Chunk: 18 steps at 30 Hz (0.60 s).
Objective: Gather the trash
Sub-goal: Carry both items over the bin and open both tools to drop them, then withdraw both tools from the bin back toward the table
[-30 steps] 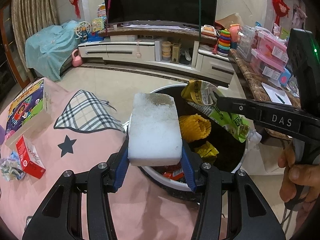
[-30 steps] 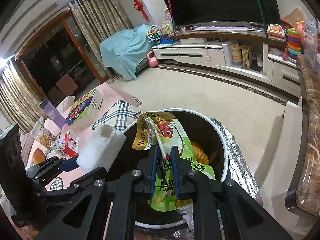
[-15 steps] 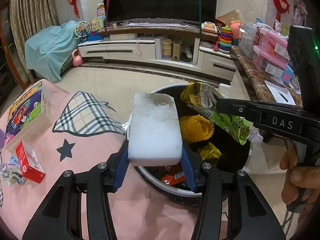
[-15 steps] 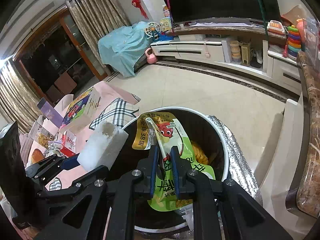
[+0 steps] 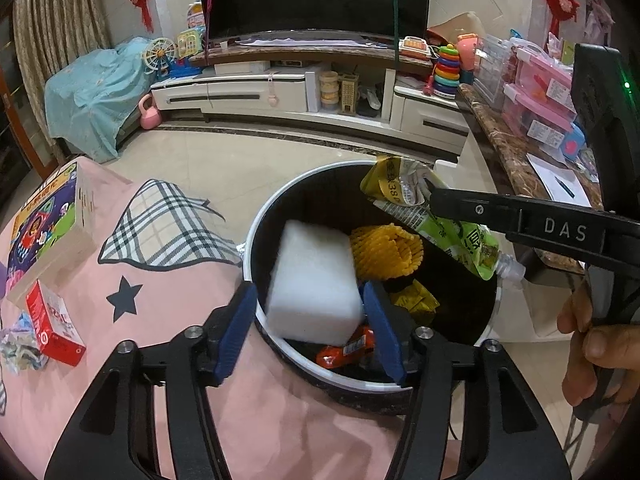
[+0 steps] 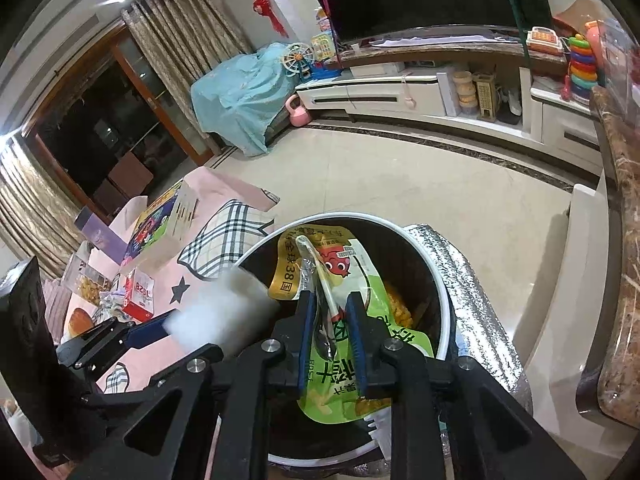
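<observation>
A round black bin with a white rim stands against the pink-covered table. My left gripper is over its near edge and its jaws are opening. The white foam block sits between the blue pads without touching them and leans down inside the bin. My right gripper hangs over the bin's right side, its jaws opening too. The green and yellow drink pouch is between its pads, which stand slightly off it.
Inside the bin lie an orange foam net, a yellow wrapper and an orange-red wrapper. A red box, crumpled paper and a colourful box lie on the pink cloth. A marble counter runs along the right.
The left jaws have spread and the foam block has dropped from between them into the bin. The right jaws have widened around the pouch. Neither hand has shifted much.
</observation>
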Each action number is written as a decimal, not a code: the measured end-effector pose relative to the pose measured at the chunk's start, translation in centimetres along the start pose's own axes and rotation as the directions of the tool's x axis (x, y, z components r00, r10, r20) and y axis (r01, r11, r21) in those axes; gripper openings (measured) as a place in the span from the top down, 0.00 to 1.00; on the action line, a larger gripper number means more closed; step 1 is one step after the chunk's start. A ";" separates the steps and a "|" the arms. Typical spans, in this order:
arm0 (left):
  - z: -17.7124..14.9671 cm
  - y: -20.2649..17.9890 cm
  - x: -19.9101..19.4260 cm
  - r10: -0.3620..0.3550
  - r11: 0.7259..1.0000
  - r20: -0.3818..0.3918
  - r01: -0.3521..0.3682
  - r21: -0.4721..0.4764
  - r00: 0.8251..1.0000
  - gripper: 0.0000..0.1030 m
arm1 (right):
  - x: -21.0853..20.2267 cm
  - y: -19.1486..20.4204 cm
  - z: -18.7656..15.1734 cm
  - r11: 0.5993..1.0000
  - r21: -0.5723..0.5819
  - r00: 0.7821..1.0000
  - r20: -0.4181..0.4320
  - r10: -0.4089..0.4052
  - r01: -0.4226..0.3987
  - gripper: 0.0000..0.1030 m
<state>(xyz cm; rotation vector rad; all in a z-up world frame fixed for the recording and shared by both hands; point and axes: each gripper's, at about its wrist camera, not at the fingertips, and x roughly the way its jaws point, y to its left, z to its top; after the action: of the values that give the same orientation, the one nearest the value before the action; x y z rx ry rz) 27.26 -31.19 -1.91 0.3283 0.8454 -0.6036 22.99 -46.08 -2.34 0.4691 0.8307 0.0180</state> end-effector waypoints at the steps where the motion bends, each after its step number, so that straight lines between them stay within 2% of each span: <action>1: -0.1 0.0 0.0 0.002 1.000 0.000 -0.002 -0.003 1.000 0.37 | -0.1 0.0 0.0 1.000 0.003 1.000 0.002 0.000 0.000 0.79; 4: -0.1 0.2 -0.4 0.005 1.000 0.009 -0.005 -0.007 1.000 0.35 | -0.4 0.0 0.1 1.000 0.006 1.000 0.009 -0.004 0.004 0.75; 5: -0.1 0.3 -0.5 0.007 1.000 0.011 -0.006 -0.009 1.000 0.33 | -0.4 -0.1 0.1 1.000 0.014 1.000 0.011 -0.004 0.004 0.70; 6: -0.2 0.4 -0.6 0.009 1.000 0.013 -0.009 -0.012 1.000 0.33 | -0.5 -0.2 0.1 1.000 0.018 1.000 0.014 -0.001 0.000 0.60; 7: -0.2 0.5 -0.8 0.010 1.000 0.016 -0.010 -0.014 1.000 0.32 | -0.6 -0.2 0.1 1.000 0.024 1.000 0.020 0.002 -0.003 0.56; 14: -1.5 1.6 -2.4 0.023 0.999 0.043 -0.021 -0.047 0.999 0.29 | -1.5 0.3 -0.4 1.000 0.025 0.999 0.043 0.014 -0.015 0.53; 18: -3.2 2.4 -3.6 0.027 0.996 0.057 -0.023 -0.084 0.998 0.29 | -2.6 1.0 -1.2 1.000 0.020 0.997 0.080 0.022 -0.023 0.30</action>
<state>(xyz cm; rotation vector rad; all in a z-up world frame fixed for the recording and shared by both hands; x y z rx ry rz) 25.00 -26.35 -1.06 0.2439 0.8073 -0.5503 20.51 -45.20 -0.83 0.4958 0.7476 0.0111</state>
